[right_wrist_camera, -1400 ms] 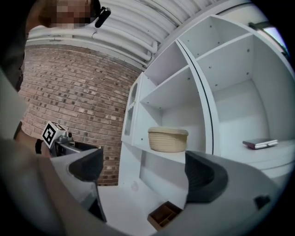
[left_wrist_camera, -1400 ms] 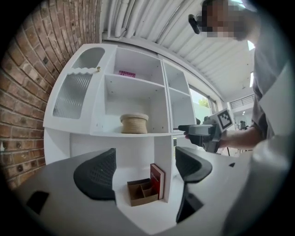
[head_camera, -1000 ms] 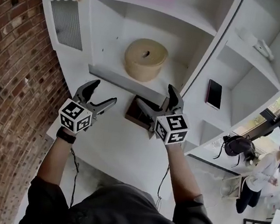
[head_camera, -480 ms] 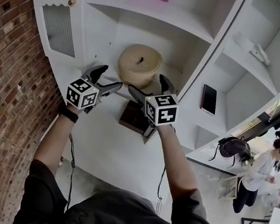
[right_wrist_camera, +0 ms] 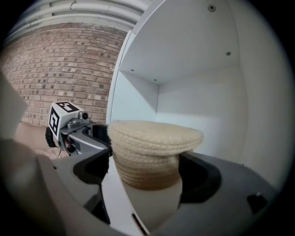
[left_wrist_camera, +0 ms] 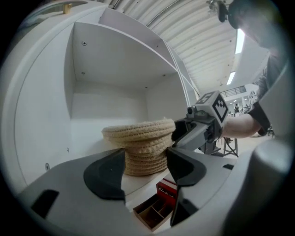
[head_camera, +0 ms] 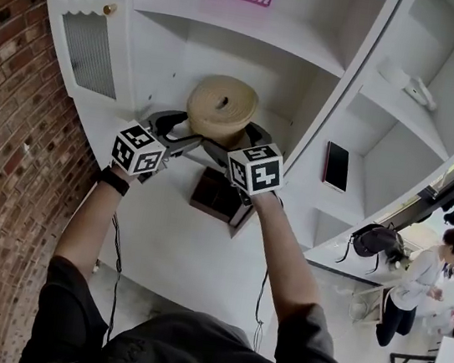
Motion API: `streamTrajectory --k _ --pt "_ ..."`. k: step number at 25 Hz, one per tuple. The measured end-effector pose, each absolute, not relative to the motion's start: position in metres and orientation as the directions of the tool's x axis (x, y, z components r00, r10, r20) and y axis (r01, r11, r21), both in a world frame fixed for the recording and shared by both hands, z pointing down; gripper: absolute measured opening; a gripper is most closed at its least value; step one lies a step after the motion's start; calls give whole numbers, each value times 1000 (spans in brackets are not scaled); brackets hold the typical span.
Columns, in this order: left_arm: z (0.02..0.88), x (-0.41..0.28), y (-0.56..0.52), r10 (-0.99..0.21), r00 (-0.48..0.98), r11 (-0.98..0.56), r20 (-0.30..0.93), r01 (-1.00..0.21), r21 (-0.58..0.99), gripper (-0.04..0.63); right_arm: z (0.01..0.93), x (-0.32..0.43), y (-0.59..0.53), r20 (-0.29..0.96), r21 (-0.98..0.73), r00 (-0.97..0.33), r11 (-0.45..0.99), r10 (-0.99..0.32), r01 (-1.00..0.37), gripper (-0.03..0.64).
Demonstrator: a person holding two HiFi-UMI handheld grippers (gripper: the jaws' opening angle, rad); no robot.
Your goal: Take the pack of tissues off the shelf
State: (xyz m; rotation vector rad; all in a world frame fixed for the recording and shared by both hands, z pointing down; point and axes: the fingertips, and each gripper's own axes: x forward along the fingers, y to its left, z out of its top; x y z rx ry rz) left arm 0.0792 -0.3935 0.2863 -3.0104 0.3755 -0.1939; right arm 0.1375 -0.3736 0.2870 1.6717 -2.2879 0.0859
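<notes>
So the pack of tissues [head_camera: 221, 108], the round one in a woven rope cover, sits upright on the floor of the shelf [head_camera: 179, 51] cubby. We've got the right gripper [right_wrist_camera: 144, 161] straddling it, fingers spread and closing in. There's a pad on each side of the pack, not squeezing yet as far as we can tell. The left gripper [left_wrist_camera: 146, 159] is on the pack's other side, fingers spread and closing too, with the pack just past its tips. We're guessing it's two-sided because the pack is wide and squishy. The left gripper view catches the wooden box [left_wrist_camera: 152, 214] and red packet [left_wrist_camera: 167, 192] below the pack. The right gripper view misses those and shows the brick wall [right_wrist_camera: 60, 69] beyond the pack.
</notes>
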Motion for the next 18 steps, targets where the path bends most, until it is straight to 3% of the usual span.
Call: streamTrajectory --k 3,11,18 --pt "284 84 -390 -241 964 -965 111 -226 -132 264 286 139 -373 280 118 -286 329 -916 -937 459" --pt "285 74 -370 -249 962 -962 109 -233 -142 258 286 127 -358 266 128 -358 400 -895 -907 449" --pt "284 61 -339 -200 973 -972 113 -183 -146 318 287 119 -344 253 131 -441 482 -861 -867 442"
